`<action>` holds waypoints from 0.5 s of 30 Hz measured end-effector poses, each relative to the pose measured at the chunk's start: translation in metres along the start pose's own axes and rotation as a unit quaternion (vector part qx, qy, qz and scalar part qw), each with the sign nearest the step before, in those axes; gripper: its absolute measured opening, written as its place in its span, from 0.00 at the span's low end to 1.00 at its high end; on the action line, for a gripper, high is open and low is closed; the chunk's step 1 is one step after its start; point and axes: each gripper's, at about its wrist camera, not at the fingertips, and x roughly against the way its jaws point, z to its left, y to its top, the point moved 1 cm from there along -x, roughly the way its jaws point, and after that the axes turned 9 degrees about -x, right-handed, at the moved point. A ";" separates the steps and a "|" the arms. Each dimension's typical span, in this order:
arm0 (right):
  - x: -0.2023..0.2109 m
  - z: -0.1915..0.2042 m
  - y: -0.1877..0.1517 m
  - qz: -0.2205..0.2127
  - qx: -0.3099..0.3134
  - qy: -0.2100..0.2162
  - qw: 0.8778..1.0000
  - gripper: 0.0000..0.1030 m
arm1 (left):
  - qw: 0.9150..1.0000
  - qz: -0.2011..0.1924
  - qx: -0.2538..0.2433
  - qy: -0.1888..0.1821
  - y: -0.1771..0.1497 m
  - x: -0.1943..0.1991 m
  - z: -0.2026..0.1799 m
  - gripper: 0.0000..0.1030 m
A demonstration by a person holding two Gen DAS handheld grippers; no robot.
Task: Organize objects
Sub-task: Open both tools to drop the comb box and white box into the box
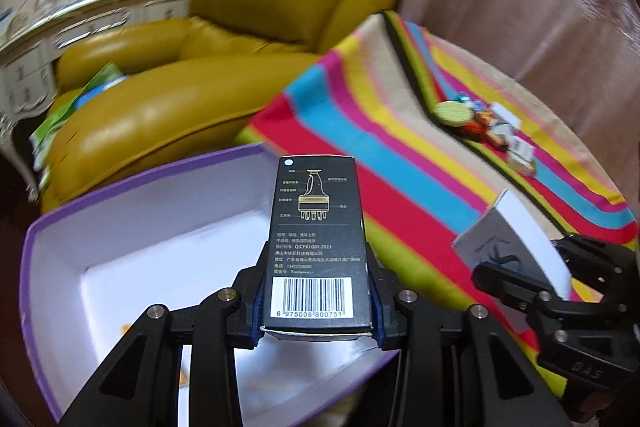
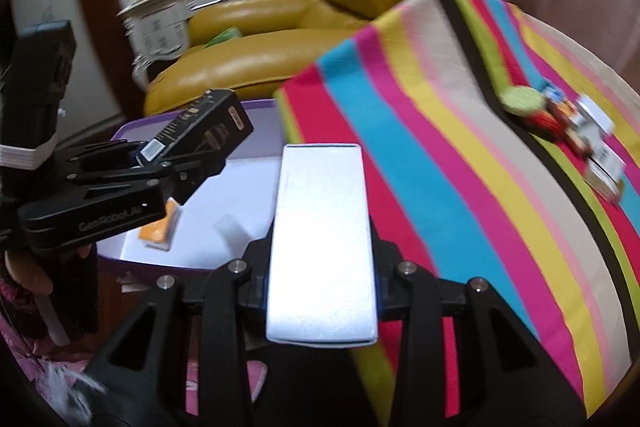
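My left gripper (image 1: 318, 291) is shut on a black carton (image 1: 316, 227) with a barcode and a gold line drawing. It hangs over the open purple-rimmed white box (image 1: 120, 247). At the right, my right gripper (image 1: 548, 267) is shut on a white-and-grey carton (image 1: 500, 231) above the striped cloth. In the right wrist view that white carton (image 2: 322, 227) sits clamped between the right gripper's (image 2: 322, 279) pads. The left gripper (image 2: 168, 155) holds the black carton (image 2: 208, 127) tilted over the purple box (image 2: 248, 107). An orange packet (image 2: 158, 231) lies inside that box.
A striped cloth (image 1: 400, 155) covers the table. On it lies a cluster of small items: a green round thing (image 1: 452, 113) and several little boxes (image 2: 596, 147). A mustard leather armchair (image 1: 240, 47) stands behind, with a green packet (image 1: 72, 103) beside its arm.
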 end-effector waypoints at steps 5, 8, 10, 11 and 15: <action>-0.024 0.044 0.008 0.024 0.054 0.033 0.998 0.38 | 0.999 0.018 0.030 0.033 -0.016 -0.002 0.033 0.39; -0.045 0.067 0.011 0.047 0.076 0.053 0.995 0.38 | 0.997 0.026 0.050 0.052 -0.021 -0.004 0.051 0.39; -0.061 0.079 0.009 0.073 0.080 0.070 0.992 0.38 | 0.996 0.028 0.066 0.061 -0.025 -0.004 0.063 0.39; -0.069 0.082 0.009 0.086 0.080 0.077 0.990 0.38 | 0.995 0.028 0.073 0.064 -0.027 -0.004 0.067 0.40; -0.107 0.091 0.008 0.150 0.062 0.087 0.983 0.69 | 0.992 0.037 0.098 0.071 -0.033 -0.009 0.080 0.71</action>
